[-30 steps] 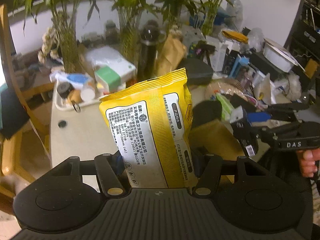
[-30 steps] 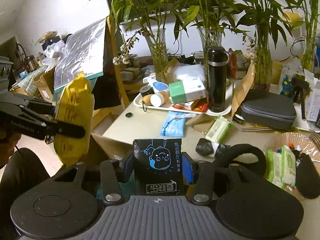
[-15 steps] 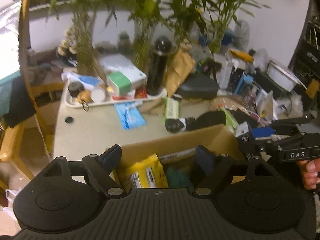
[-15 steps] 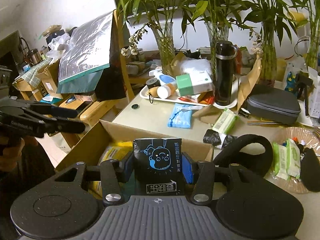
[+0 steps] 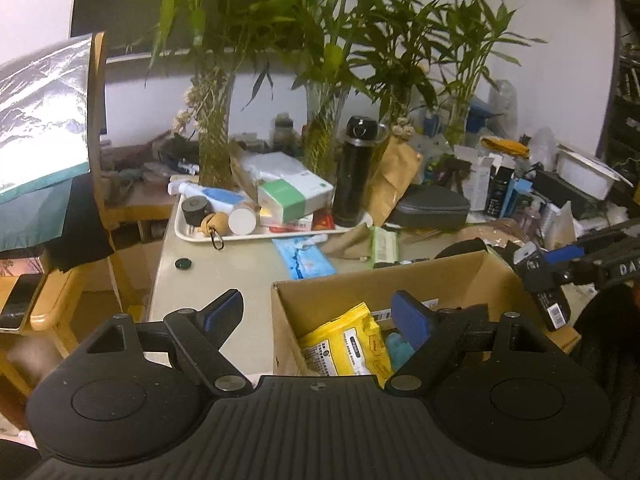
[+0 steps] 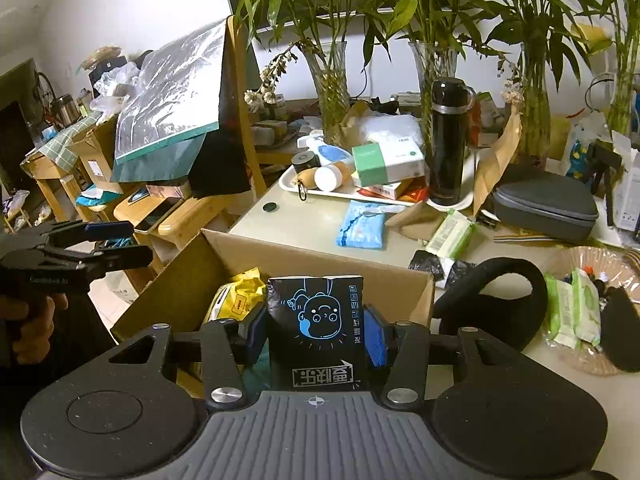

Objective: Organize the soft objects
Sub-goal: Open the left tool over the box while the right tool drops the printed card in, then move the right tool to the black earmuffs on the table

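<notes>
L gripper [image 5: 318, 314] jaws apart over box [image 5: 360, 284] edge — R gripper [image 6: 316, 330] clamps black pouch [image 6: 316, 320].

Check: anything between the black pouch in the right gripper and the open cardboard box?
Nothing visible. The right gripper holds the black pouch with the blue cartoon face just above the open brown cardboard box. The yellow snack bag lies inside toward the left; the open left gripper is off to the side.

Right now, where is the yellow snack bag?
The yellow snack bag lies inside the cardboard box, at its left side, just ahead of the open left gripper in the left wrist view.
</notes>
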